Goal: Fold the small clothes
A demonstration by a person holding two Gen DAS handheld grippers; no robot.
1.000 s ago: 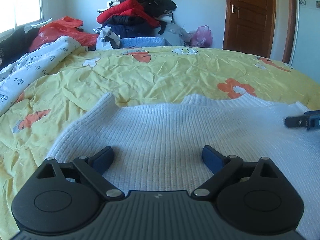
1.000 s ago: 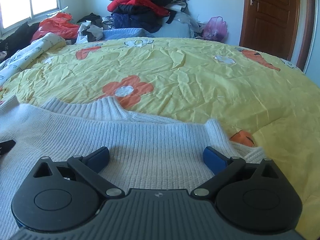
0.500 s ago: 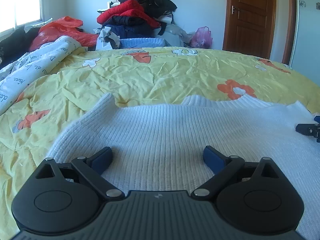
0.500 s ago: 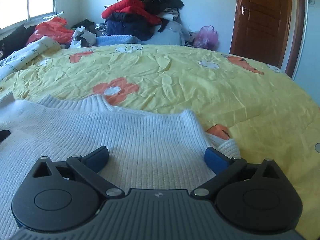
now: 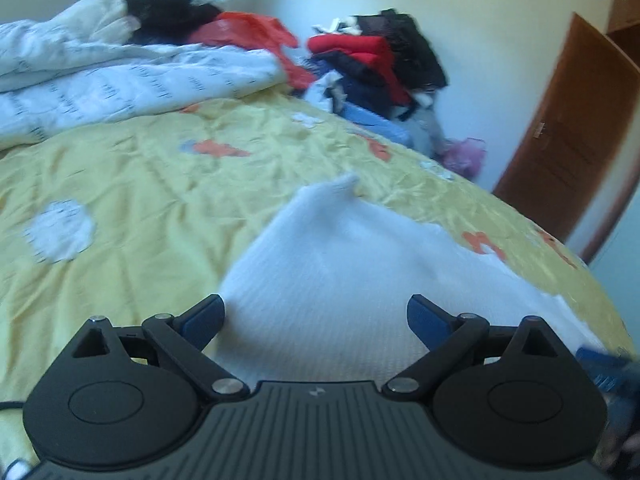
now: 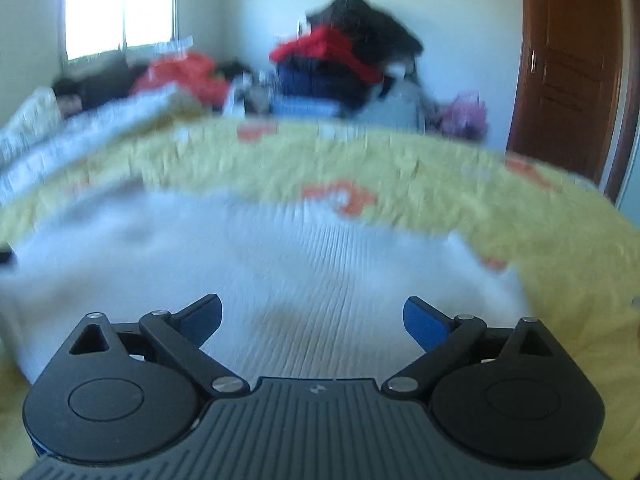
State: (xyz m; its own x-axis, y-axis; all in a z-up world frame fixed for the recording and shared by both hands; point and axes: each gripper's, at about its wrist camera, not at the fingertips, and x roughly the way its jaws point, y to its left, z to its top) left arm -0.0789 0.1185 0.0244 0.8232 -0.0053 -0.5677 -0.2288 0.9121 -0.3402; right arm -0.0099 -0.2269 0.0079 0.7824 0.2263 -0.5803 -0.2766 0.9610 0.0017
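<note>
While both views are motion-blurred, my left gripper and right gripper stand with jaws spread wide, pinching nothing; the right's have just been opening. White ribbed knit sweater lies flat beneath both, on the yellow flowered bedspread. Sweater's left edge ends just beside my left finger; bare spread runs wide beyond it. Farther: white printed quilt, heaped red and dark clothes by the wall, brown wooden door, window.

Left gripper rolled; sweater now viewed cornerwise.
</note>
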